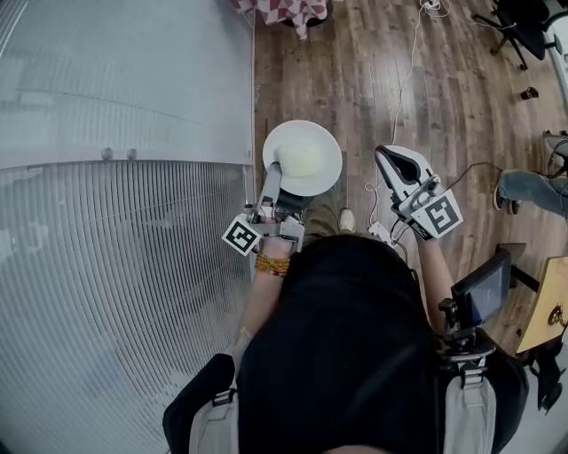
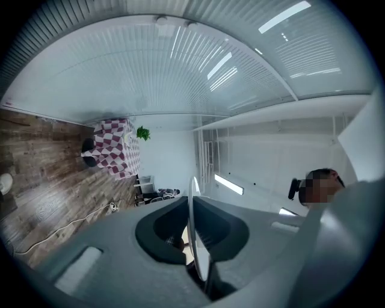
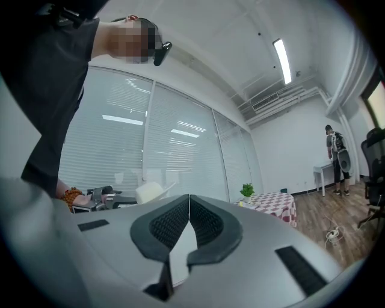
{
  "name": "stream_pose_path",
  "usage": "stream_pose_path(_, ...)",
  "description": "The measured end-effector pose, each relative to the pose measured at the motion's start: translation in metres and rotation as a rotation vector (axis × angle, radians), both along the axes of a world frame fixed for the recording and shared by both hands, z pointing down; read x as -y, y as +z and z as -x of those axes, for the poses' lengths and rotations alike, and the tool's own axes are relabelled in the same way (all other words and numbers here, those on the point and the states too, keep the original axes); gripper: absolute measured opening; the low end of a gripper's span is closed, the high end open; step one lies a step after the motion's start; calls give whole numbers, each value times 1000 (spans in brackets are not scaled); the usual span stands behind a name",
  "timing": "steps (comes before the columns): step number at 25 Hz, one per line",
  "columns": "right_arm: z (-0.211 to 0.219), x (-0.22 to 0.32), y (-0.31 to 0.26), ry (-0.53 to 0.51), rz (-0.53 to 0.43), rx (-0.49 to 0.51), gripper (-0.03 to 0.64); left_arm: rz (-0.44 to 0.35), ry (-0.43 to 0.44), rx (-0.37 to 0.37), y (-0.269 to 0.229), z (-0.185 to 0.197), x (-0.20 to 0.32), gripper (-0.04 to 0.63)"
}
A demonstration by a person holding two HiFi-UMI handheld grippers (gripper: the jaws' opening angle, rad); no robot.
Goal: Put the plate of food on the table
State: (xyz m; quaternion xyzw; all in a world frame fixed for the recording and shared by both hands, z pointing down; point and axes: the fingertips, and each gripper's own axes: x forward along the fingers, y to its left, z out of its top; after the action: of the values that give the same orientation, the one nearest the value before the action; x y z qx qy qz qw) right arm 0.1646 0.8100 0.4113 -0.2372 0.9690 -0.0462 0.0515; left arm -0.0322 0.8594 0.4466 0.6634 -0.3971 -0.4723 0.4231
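The white plate [image 1: 327, 151] carries a pale round mound of food [image 1: 300, 160] and hangs level over the wood floor, just in front of me. My left gripper [image 1: 282, 197] is shut on the plate's near rim. In the left gripper view the plate [image 2: 194, 234] shows edge-on, pinched between the jaws of that gripper [image 2: 192, 207]. My right gripper [image 1: 390, 158] is held to the right of the plate, shut and with nothing in it; its jaws [image 3: 189, 197] meet at the tips. The right gripper view shows the plate [image 3: 150, 192] off to the left.
A table with a red-and-white checked cloth [image 1: 286, 11] [image 2: 114, 153] [image 3: 274, 201] stands farther ahead, with a small plant [image 3: 246, 190] on it. A glass wall with blinds [image 1: 115, 222] runs along my left. Cables [image 1: 404, 80] cross the floor. A seated person's leg [image 1: 531, 189] is on the right.
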Motion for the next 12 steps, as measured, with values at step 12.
stream_pose_path(12,15,148,-33,126,-40,-77,12,-49,132,-86,-19,16,177,21)
